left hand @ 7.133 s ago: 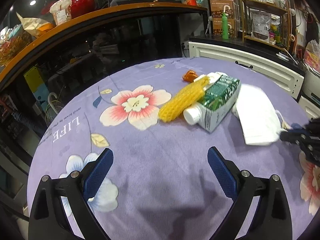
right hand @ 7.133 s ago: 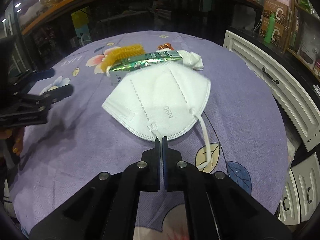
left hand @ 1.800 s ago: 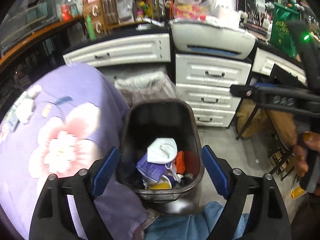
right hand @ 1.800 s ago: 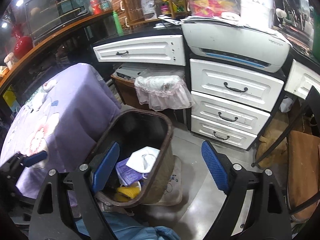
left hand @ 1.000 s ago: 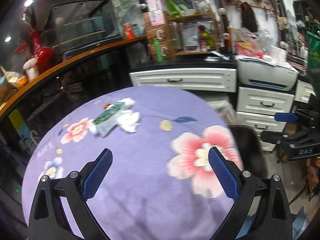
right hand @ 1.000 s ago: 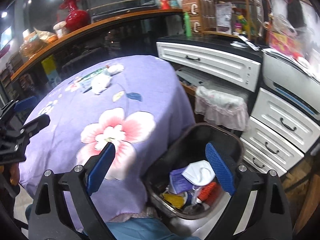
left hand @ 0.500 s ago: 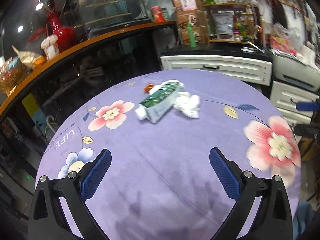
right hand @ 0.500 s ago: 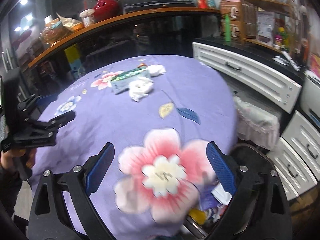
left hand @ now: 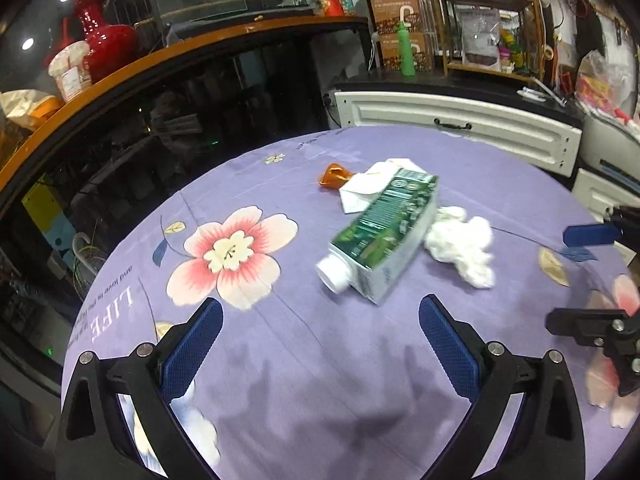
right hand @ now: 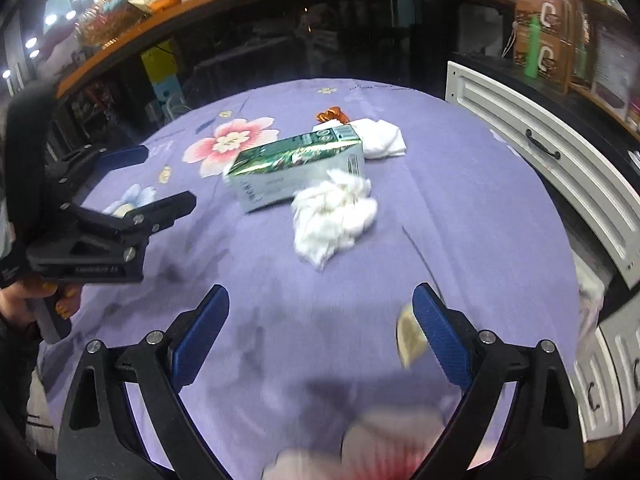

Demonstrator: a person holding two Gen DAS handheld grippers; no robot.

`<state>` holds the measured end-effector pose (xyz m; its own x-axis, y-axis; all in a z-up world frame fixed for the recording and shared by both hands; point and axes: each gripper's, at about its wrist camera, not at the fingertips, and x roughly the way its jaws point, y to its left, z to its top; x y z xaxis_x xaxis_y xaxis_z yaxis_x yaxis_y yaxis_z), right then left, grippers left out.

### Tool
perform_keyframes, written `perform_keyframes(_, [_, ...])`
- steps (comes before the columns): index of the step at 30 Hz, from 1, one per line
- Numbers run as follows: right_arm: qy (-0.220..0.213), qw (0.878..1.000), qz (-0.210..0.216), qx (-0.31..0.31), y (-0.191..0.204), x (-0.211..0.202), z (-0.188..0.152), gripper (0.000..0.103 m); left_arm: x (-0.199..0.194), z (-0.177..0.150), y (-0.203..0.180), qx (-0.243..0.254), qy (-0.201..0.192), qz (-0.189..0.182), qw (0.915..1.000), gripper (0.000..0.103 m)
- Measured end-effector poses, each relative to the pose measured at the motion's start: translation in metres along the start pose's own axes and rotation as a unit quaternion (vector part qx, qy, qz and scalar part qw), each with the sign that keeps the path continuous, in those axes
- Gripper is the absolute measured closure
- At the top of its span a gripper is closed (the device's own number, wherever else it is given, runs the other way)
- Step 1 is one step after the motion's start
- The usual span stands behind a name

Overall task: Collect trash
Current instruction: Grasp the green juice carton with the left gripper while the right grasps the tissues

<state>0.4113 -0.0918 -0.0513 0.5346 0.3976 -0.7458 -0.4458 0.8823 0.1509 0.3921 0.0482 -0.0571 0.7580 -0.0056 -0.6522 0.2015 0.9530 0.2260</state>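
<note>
Both grippers hang spread wide and empty over the purple tablecloth [left hand: 280, 360]. The left gripper [left hand: 320, 344] faces the green carton [left hand: 384, 236] at twelve o'clock, a crumpled tissue [left hand: 460, 244] touching its side. The right gripper [right hand: 320, 332] faces that tissue. An orange wrapper [left hand: 334, 174] peeks out behind, partly hidden; the near flowers blur.
</note>
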Motion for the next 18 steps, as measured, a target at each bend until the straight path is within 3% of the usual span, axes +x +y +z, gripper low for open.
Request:
perform_keyframes(8, [0.035,0.999,-0.017,-0.014,0.001,0.055,0.034,0.013,0.024,0.018,0.008,0.011,0.004,-0.020,0.9997,0.006])
perform_keyframes(12, [0.046,0.998,-0.026,-0.022,-0.002,0.066,0.035,0.044,0.028,0.021,0.010,0.017,0.002,-0.024,0.9996,0.006])
perform_keyframes(15, [0.032,0.999,-0.014,-0.025,-0.010,0.056,0.030,0.065,0.029,0.022,0.009,0.028,-0.001,-0.023,0.9993,0.006])
perform_keyframes(18, [0.016,0.999,-0.025,-0.036,-0.011,0.040,0.027,0.072,0.031,0.024,0.006,0.031,-0.002,-0.032,0.9990,0.006])
